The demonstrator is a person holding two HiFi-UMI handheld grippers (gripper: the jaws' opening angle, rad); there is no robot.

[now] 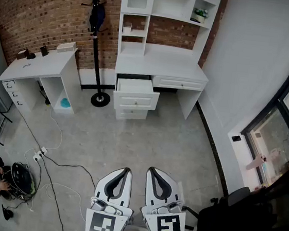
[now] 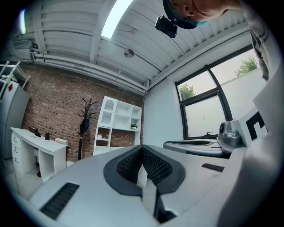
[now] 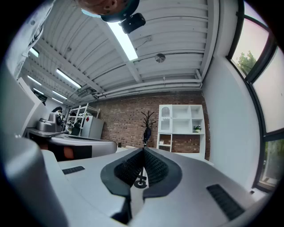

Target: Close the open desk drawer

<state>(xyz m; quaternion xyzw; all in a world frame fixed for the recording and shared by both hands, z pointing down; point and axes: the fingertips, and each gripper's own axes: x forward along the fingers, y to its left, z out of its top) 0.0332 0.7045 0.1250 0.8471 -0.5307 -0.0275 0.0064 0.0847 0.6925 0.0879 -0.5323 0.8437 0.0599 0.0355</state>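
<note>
Desk drawer (image 1: pixel 135 86) open, far from left hand-held gripper (image 1: pixel 126 170), right hand-held gripper (image 1: pixel 152 169), both closed

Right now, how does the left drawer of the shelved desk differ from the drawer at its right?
The left drawer is pulled out, its inside showing; the right drawer is shut. The left drawer has lower drawers beneath it; the right drawer has open leg space. Both are white.

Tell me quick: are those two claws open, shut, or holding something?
Left gripper: shut, holding nothing.
Right gripper: shut, holding nothing.
</note>
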